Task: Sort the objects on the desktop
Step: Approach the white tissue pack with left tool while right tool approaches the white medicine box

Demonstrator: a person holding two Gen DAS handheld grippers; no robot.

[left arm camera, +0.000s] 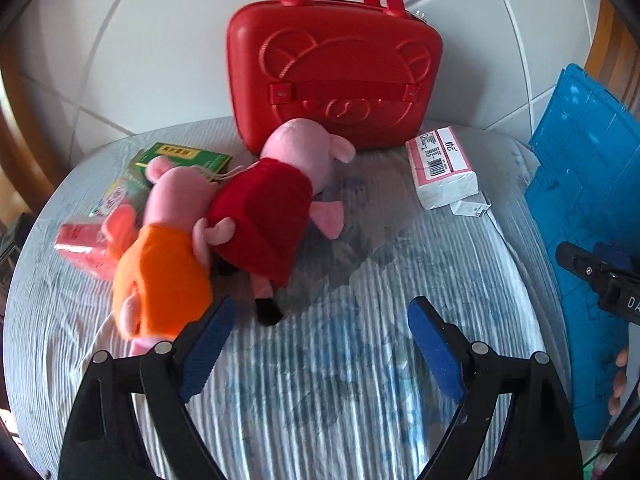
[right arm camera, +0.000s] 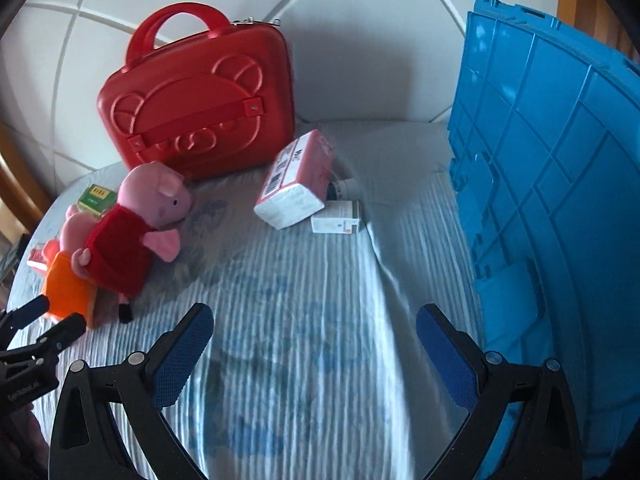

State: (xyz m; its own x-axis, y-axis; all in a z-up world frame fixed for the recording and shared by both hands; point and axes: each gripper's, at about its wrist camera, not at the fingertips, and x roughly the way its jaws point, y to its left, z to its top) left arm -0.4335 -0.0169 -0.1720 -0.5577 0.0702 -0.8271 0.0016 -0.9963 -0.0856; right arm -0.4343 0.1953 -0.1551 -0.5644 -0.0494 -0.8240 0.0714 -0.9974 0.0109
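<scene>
your left gripper (left arm camera: 320, 320) and right gripper (right arm camera: 314, 328) both hang with jaws wide apart and nothing between them, over the striped bed cover (right arm camera: 304, 280). the two pig plush toys (left arm camera: 224, 224) lie at centre left, in front of the upright red case (left arm camera: 334, 68). the tissue pack (right arm camera: 296, 180) sits mid-frame, the blue crate (right arm camera: 552, 184) at right.

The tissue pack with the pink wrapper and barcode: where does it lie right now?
The tissue pack lies on the striped cloth, just right of the red case, with a small white box at its right end. The blue crate stands further right.
</scene>
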